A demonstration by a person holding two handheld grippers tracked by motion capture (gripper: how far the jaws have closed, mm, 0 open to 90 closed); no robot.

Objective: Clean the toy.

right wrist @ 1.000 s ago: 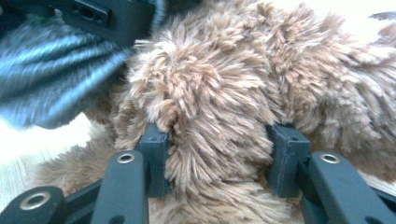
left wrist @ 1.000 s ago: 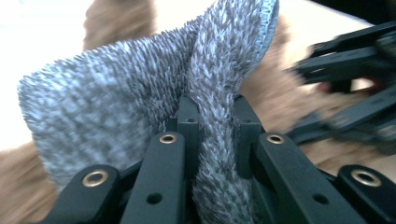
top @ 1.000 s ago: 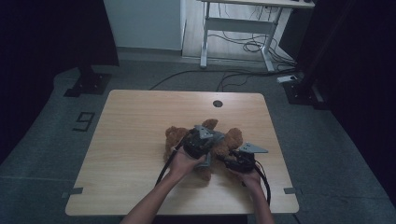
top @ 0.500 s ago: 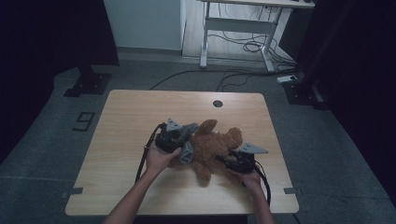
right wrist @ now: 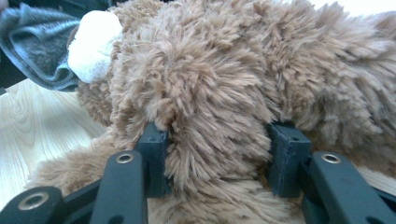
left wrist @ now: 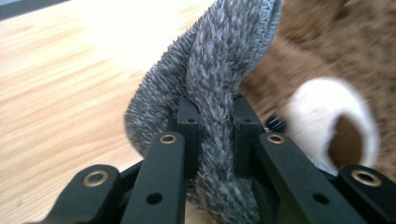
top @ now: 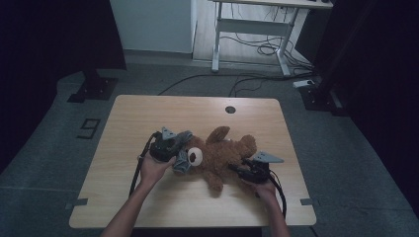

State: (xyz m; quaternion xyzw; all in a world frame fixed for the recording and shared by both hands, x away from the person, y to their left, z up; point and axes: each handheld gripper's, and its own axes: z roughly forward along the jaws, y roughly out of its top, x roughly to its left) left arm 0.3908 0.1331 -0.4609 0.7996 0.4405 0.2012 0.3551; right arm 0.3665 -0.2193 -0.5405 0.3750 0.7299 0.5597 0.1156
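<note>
A brown teddy bear (top: 222, 154) lies on its back in the middle of the wooden table (top: 148, 113), its white muzzle (top: 195, 156) toward the left. My left gripper (top: 179, 149) sits at the bear's head, shut on a grey fuzzy cloth (top: 181, 162). In the left gripper view the cloth (left wrist: 219, 84) is pinched between the black jaws of my left gripper (left wrist: 215, 116), with the bear's muzzle (left wrist: 327, 116) just behind. My right gripper (top: 238, 168) is at the bear's right side. Its jaws (right wrist: 219, 149) squeeze a thick furry part of the bear (right wrist: 215, 93).
A round cable hole (top: 230, 109) lies near the table's far edge. Behind the table stand a white desk frame (top: 247, 29) with cables on the floor and two black stand bases (top: 94, 89). Bare tabletop stretches to the left and along the front edge.
My left gripper has moved left across the bear with the grey cloth in it, and the bear's face now shows. The right gripper has stayed in place on the bear.
</note>
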